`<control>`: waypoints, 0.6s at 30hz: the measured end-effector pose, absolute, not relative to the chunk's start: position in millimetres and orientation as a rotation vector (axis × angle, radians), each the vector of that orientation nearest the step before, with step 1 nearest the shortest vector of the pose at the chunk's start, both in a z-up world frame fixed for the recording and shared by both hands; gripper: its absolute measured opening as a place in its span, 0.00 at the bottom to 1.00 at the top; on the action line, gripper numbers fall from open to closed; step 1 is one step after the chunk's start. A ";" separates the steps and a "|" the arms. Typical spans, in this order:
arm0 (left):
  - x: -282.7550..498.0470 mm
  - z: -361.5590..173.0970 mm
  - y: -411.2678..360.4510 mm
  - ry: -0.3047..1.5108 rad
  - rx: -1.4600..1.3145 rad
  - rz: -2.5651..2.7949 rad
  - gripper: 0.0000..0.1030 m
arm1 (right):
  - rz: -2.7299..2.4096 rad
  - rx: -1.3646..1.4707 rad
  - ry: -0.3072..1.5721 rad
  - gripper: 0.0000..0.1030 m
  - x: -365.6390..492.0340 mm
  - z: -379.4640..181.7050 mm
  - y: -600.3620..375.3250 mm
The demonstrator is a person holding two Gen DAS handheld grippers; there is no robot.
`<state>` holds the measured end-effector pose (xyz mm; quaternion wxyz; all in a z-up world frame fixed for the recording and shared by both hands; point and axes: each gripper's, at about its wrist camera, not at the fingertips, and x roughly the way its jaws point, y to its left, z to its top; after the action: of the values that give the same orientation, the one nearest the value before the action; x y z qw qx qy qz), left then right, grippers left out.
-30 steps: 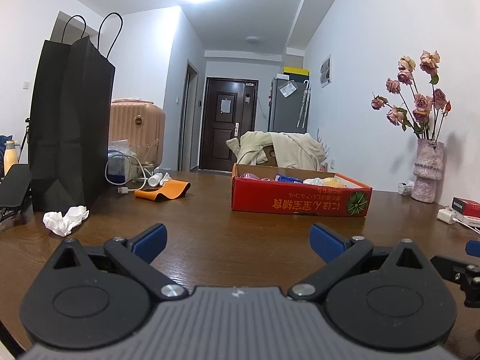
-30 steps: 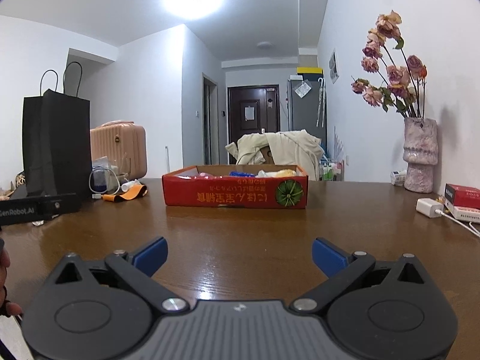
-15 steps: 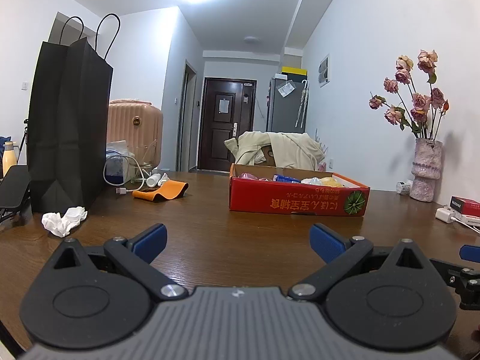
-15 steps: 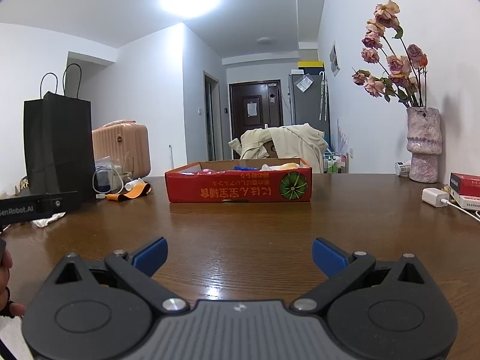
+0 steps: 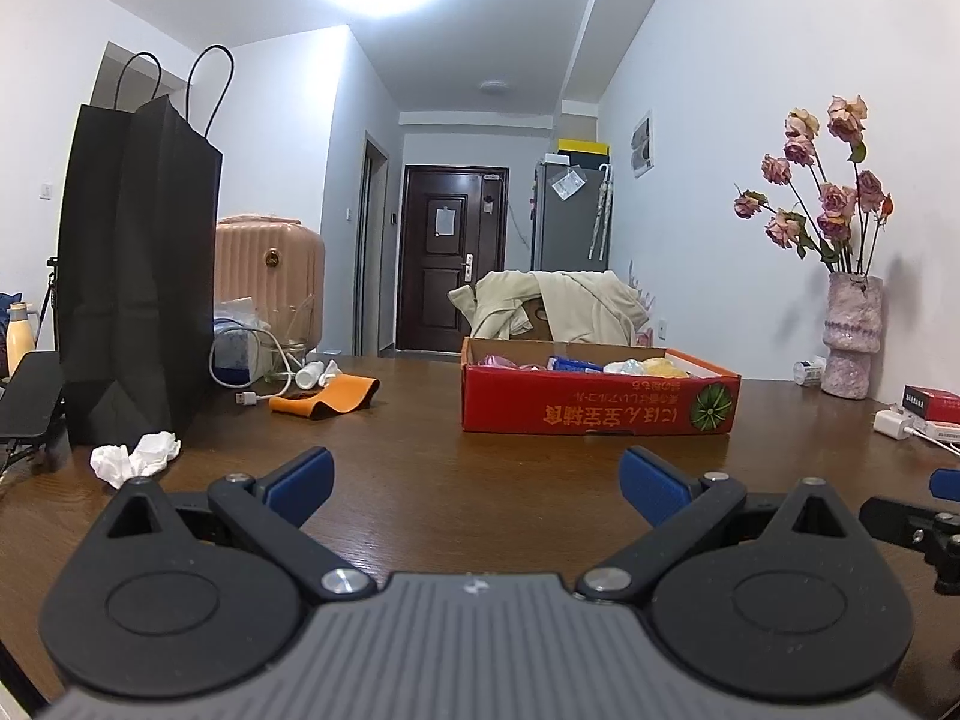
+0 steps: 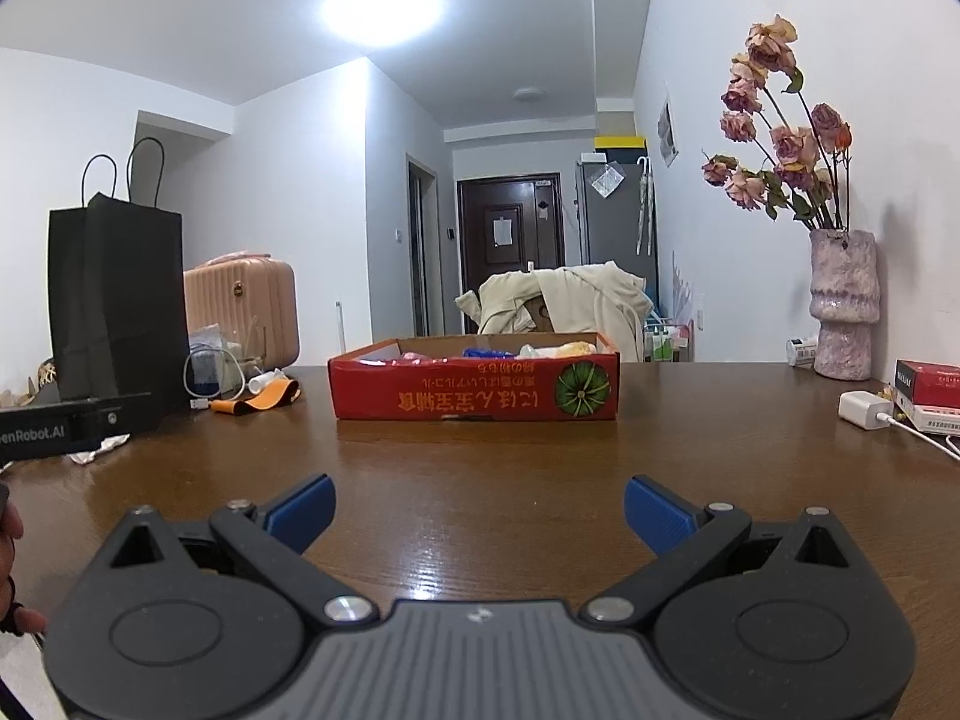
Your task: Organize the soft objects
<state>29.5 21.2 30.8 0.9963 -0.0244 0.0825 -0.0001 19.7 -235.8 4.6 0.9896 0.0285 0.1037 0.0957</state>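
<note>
A shallow red cardboard box [image 5: 600, 405] [image 6: 474, 390] sits in the middle of the brown table and holds several soft items, pink, blue, white and yellow. A crumpled white tissue [image 5: 135, 456] lies on the table at the left. An orange cloth strip [image 5: 327, 396] [image 6: 264, 399] lies further back on the left. My left gripper [image 5: 474, 480] is open and empty, low over the near table. My right gripper [image 6: 477, 507] is open and empty, also low, facing the box from some distance.
A tall black paper bag [image 5: 132, 276] stands at the left with cables and small bottles [image 5: 252, 366] behind it. A vase of dried roses [image 6: 840, 300], a red and white packet [image 6: 927, 387] and a white charger [image 6: 864, 411] sit at the right. A chair with a beige jacket [image 6: 558, 306] stands behind the table.
Both grippers have shifted slightly: the views have drifted a little, with the box sitting a bit further right in the right wrist view. Both stay open and empty.
</note>
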 end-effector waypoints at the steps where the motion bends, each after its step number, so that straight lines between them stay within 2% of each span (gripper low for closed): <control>1: 29.2 30.9 21.7 0.163 -0.050 0.002 1.00 | 0.190 0.055 0.204 1.00 19.2 5.3 -236.0; 18: 18.4 41.1 17.2 0.107 -0.027 -0.019 1.00 | 0.169 0.056 0.134 1.00 10.9 25.2 -242.4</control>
<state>18.4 17.2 41.1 0.9984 -0.0135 0.0535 -0.0094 10.9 -242.4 25.2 0.9938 0.0280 0.0668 0.0846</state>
